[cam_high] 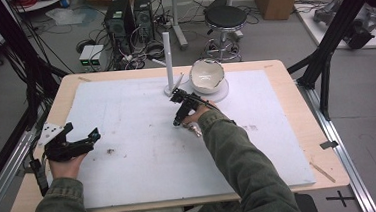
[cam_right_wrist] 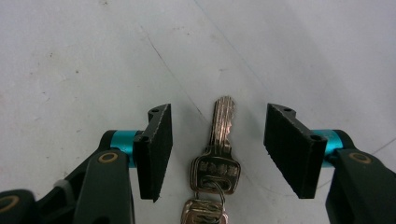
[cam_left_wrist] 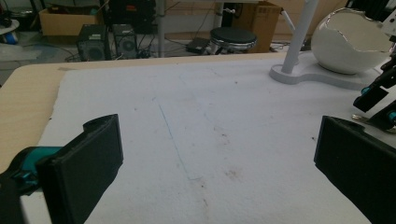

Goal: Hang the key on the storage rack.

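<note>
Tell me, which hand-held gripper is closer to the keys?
Right. The right hand-held gripper is open around the keys, a jaw on each side. The left hand-held gripper hovers far off near the table's left edge.

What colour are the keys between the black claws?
The keys are silvery metal with a brownish tint. They show best in the right gripper view.

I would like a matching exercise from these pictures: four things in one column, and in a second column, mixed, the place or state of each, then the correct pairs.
Things:
1. keys
2. white broken-egg shaped bowl
3. left gripper
4. black stool

Places or states:
A. on the floor beyond the table
B. open over bare white mat, near the table's left edge
C. flat on the mat between the open jaws of the right gripper
D. on a white base beside an upright white post

Pairs: 1-C, 2-D, 3-B, 4-A
</note>
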Available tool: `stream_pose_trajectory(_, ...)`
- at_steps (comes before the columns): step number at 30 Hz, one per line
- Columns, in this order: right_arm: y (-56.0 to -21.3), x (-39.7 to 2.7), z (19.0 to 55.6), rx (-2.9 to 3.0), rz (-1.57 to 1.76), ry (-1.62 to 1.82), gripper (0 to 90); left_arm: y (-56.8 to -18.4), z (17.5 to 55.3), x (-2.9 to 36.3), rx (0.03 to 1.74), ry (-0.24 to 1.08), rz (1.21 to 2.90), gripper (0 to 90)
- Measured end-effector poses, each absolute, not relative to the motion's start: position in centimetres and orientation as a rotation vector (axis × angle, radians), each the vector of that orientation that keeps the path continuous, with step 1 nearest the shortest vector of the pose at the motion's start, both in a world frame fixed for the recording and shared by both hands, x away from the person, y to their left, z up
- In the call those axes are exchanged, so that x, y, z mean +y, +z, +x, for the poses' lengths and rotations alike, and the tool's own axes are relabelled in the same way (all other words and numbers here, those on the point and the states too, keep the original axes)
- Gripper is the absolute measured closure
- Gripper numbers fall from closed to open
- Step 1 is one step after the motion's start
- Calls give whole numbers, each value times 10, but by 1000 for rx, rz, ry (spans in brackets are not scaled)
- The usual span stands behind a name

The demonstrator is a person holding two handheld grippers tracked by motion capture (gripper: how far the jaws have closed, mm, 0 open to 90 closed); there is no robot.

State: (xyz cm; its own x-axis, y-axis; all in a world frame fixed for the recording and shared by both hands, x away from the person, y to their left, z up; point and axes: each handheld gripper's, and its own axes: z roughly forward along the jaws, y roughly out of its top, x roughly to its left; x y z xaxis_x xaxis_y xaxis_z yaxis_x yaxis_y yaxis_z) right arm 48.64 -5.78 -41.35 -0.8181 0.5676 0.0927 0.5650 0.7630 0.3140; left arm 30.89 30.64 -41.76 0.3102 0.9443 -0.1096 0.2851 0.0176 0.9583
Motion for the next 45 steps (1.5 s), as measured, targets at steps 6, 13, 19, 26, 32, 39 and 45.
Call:
stream_pose_trajectory(6,-414,-58,489,2957,943,488,475,-418,309,306,1181,768,1506,17)
stream_pose_trajectory(13,-413,-53,490,2950,926,500,539,-418,309,306,1180,770,1505,17)
stream_pose_trajectory(19,-414,-54,491,2933,943,466,678,-418,309,306,1180,770,1506,17)
stream_pose_trajectory(26,-414,-50,485,2917,878,420,814,-418,309,306,1179,770,1505,17)
stream_pose_trajectory(32,-414,-47,481,2886,844,406,825,-418,309,306,1179,771,1508,17)
stream_pose_trajectory(39,-411,-47,479,2836,875,423,826,-417,308,306,1179,773,1510,17)
stream_pose_trajectory(45,-403,-51,478,2826,901,482,826,-417,308,306,1179,774,1505,17)
